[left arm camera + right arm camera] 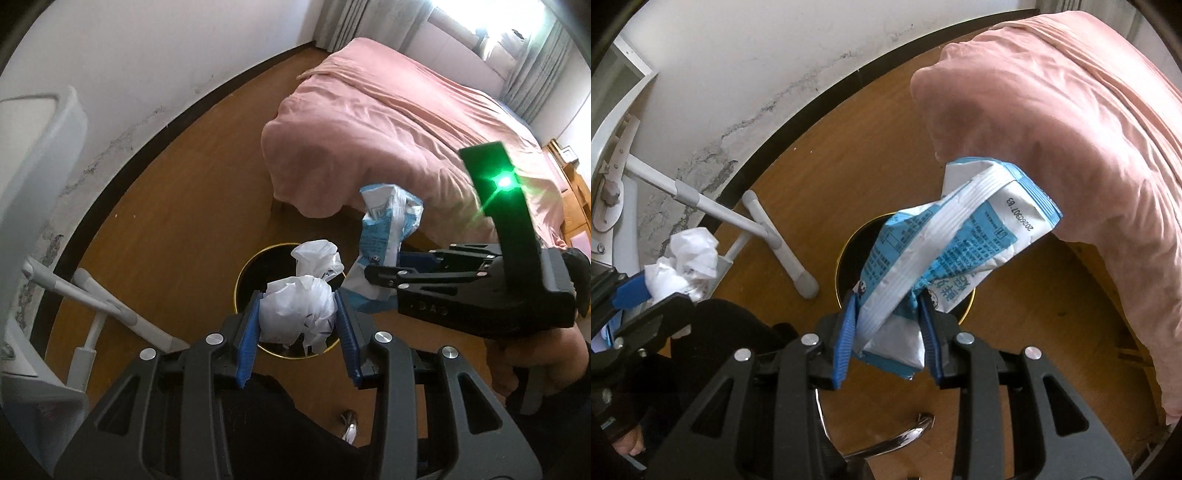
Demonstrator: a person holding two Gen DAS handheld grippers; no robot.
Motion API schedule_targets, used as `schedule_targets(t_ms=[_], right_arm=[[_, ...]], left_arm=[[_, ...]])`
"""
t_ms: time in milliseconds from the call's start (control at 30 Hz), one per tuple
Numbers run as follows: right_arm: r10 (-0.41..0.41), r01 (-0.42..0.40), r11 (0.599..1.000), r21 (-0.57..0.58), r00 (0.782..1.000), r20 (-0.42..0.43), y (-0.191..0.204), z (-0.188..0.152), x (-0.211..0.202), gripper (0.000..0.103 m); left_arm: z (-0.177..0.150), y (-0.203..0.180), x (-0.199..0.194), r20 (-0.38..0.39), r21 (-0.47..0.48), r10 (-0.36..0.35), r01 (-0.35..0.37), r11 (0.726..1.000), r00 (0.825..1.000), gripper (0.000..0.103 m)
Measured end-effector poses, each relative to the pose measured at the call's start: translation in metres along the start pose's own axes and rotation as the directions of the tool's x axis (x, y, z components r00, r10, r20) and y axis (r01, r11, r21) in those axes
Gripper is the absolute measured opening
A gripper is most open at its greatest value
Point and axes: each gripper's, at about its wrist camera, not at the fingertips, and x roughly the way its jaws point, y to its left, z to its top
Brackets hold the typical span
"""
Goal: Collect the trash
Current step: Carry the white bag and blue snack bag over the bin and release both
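Observation:
My left gripper (297,317) is shut on a crumpled white plastic bag (299,310), held over a round black bin with a gold rim (246,273) on the wooden floor. My right gripper (888,314) is shut on a blue and white snack wrapper (945,243), held above the same bin (849,254). In the left wrist view the right gripper (373,275) comes in from the right with the wrapper (384,229) beside the white bag. In the right wrist view the left gripper with the white bag (683,262) is at the left edge.
A bed with a pink cover (388,136) stands to the right of the bin, also in the right wrist view (1071,140). A white stand with tube legs (764,229) sits left of the bin by the cracked white wall (147,55). A chrome chair base (905,435) lies below.

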Motion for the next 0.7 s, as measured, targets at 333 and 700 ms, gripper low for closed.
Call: schedule_targets(t_ms=[333,700], right_arm=[[-0.006,0.005,0.999,0.033,1.0,0.028,-0.005,0.003,-0.004,0.048],[-0.03,0.017,0.991,0.136,0.995,0.094,-0.028,0.008,-0.02,0.056]], left_arm=[[0.008,-0.004,0.019,-0.039,-0.014,-0.001,0.0,1.0,0.999,0.038],[0.022,-0.015,0.034,-0.034,0.012,-0.019,0.02,1.0,0.999,0.062]])
